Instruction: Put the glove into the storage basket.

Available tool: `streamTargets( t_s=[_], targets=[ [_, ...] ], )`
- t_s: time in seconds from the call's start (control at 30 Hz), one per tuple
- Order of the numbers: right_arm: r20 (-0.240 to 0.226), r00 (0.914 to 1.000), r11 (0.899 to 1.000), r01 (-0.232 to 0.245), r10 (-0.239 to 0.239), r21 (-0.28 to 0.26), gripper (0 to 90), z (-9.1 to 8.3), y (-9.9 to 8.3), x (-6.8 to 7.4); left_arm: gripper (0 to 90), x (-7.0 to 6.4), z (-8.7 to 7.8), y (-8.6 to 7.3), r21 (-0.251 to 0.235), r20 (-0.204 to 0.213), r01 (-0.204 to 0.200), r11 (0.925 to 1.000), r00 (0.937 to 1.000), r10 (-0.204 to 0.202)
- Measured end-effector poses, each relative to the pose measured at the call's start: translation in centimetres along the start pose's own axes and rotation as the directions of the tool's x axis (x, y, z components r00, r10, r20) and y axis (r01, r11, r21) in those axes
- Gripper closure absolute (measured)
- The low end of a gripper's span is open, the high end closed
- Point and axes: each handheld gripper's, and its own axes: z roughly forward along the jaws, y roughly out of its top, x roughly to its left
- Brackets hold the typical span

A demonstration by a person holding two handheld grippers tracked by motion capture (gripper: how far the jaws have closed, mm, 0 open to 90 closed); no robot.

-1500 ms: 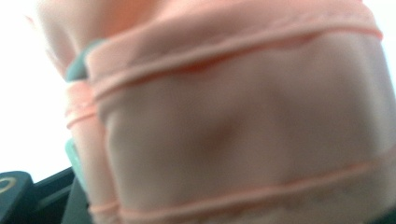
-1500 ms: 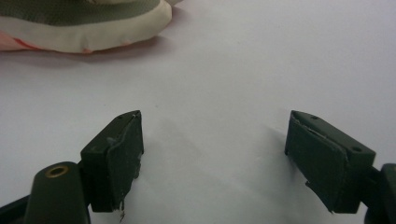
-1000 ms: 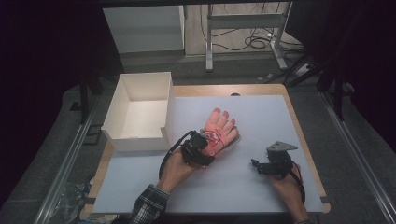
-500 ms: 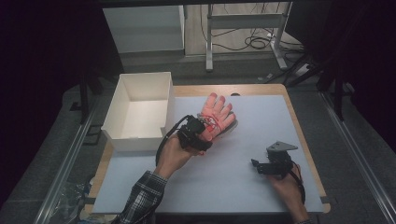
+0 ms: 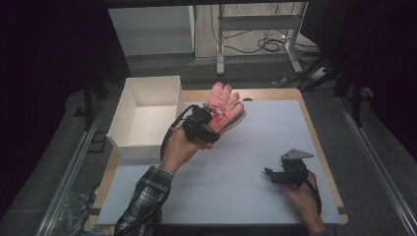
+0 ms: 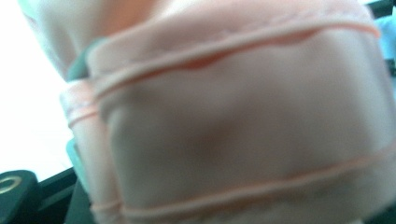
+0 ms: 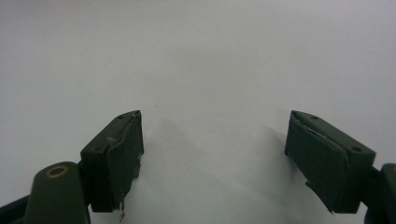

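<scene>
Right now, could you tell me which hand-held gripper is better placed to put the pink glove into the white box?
The left hand-held gripper: it already grips the pink glove right beside the white box. The right hand-held gripper rests open and empty on the white mat, far from both.

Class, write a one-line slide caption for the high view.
Left gripper lifts a pink glove beside the white box; right gripper rests open on the table.
</scene>
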Motion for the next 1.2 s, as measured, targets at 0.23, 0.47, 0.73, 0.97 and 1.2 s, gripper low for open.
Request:
streamTargets(
  t_s=[0.23, 0.47, 0.73, 0.97, 1.2],
  targets=[
    [0.0, 1.0, 1.0, 0.0, 0.0, 0.0, 19.7, 0.0, 0.0, 0.0, 43.6, 0.9, -1.5, 1.5, -0.01, -0.012, 0.021, 0.9997, 0.9997, -0.021],
    [-0.001, 1.0, 1.0, -0.001, 0.001, 0.0, 19.7, 0.0, 0.0, 0.0, 43.6, 2.7, -3.3, 2.5, -0.017, -0.041, 0.051, 0.9986, 0.9978, -0.052],
    [0.0, 1.0, 1.0, 0.0, 0.0, 0.0, 19.7, 0.0, 0.0, 0.0, 43.5, 5.3, -5.4, 2.8, -0.036, -0.092, 0.106, 0.9937, 0.9898, -0.109],
    [0.0, 1.0, 1.0, 0.0, 0.0, -0.001, 19.7, 0.0, 0.0, 0.0, 43.5, 7.5, -6.6, 2.0, -0.052, -0.135, 0.16, 0.9857, 0.9768, -0.166],
    [0.0, 1.0, 1.0, 0.001, -0.001, -0.002, 19.7, 0.0, 0.0, 0.0, 43.2, 9.9, -7.9, 0.2, -0.072, -0.159, 0.224, 0.9719, 0.9594, -0.233]
  ],
)
